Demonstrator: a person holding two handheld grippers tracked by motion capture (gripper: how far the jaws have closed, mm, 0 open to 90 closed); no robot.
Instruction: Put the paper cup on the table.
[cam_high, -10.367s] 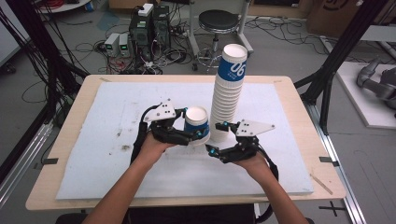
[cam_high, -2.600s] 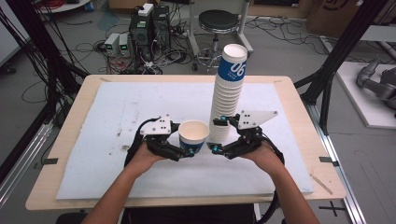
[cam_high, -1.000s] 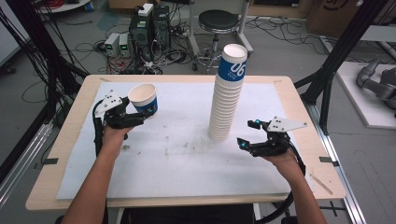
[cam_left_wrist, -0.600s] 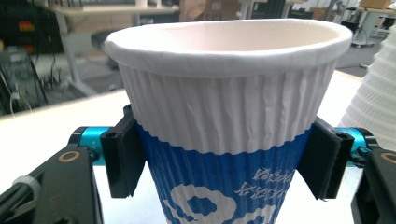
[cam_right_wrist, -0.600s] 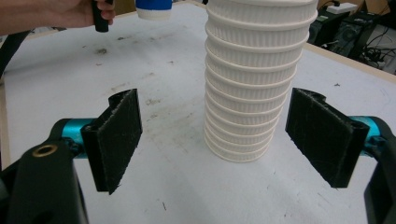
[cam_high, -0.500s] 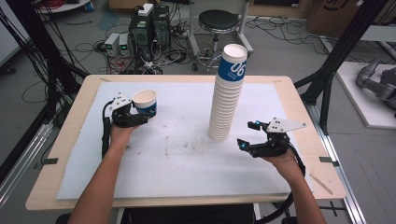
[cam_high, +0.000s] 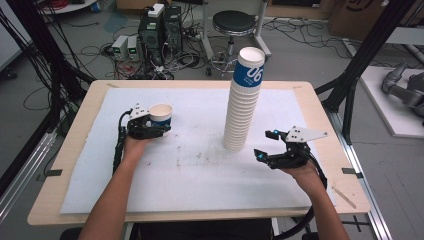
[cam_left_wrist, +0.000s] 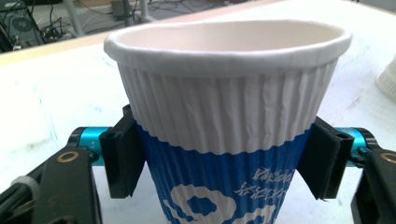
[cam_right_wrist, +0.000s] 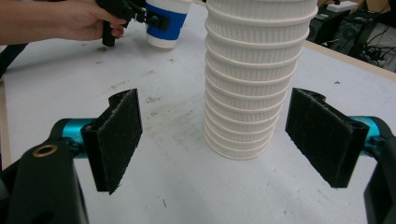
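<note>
left claw (cam_high: 159, 131) clamps the cup (cam_high: 161, 114) at the table's (cam_high: 320, 120) nine o'clock, its jaws just easing apart; right claw (cam_high: 266, 144) gapes, empty, near the cup stack (cam_high: 243, 100).

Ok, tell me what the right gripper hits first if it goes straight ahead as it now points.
Most likely the stack of cups: in the right gripper view it stands dead ahead between the open jaws of the right gripper, off the pads. How far is unclear.

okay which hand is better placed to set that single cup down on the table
Left. The left gripper has the paper cup between its jaws, upright, low over the white mat. The right gripper is open and empty beside the cup stack.
</note>
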